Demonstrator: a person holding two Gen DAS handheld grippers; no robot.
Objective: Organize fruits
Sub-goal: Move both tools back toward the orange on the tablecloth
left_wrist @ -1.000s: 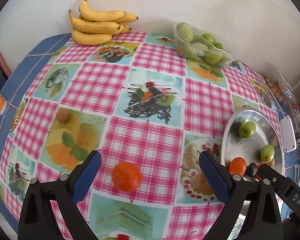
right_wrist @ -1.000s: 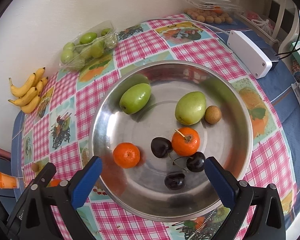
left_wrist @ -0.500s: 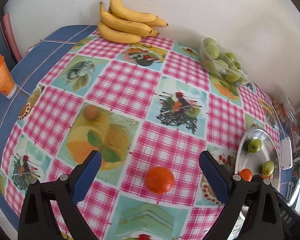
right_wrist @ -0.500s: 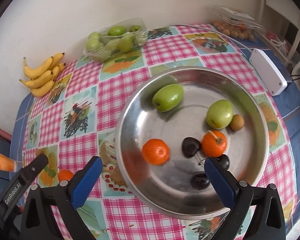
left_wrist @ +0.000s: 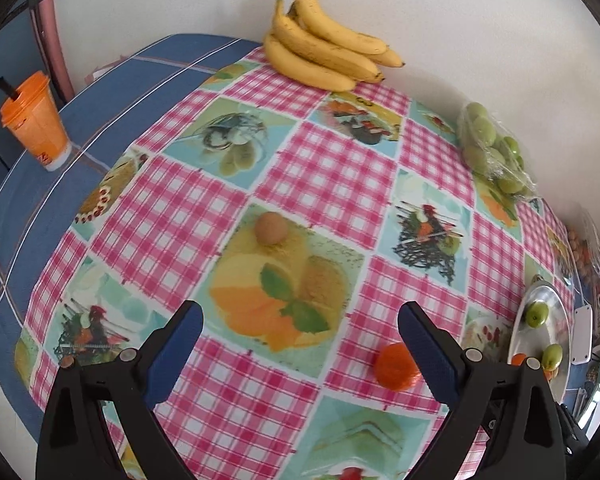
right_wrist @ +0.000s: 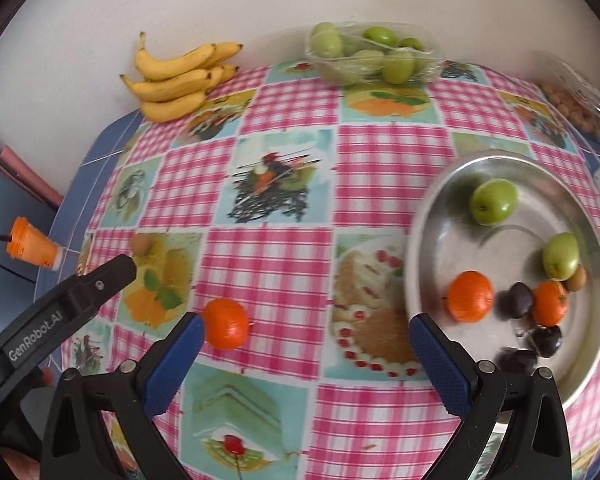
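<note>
A loose orange mandarin (left_wrist: 396, 366) lies on the checked tablecloth, just inside my left gripper's right finger; in the right wrist view it (right_wrist: 225, 323) lies beside my right gripper's left finger. A small brown fruit (left_wrist: 271, 228) lies farther ahead of the left gripper. The steel bowl (right_wrist: 440, 216) holds two green fruits, two mandarins, dark cherries and a small brown fruit. My left gripper (left_wrist: 300, 344) is open and empty. My right gripper (right_wrist: 306, 354) is open and empty, left of the bowl. The left gripper's finger (right_wrist: 76, 292) shows at the left of the right wrist view.
A bunch of bananas (left_wrist: 324, 54) lies at the wall. A clear pack of green fruits (left_wrist: 494, 152) sits at the back right. An orange cup with a straw (left_wrist: 34, 122) stands on the blue cloth at the left. A pack of small brown fruits (right_wrist: 572, 104) lies beyond the bowl.
Both grippers have swung left. The bowl slid to the right of the right wrist view and the loose mandarin came in. In the left view the mandarin moved right, to the right finger.
</note>
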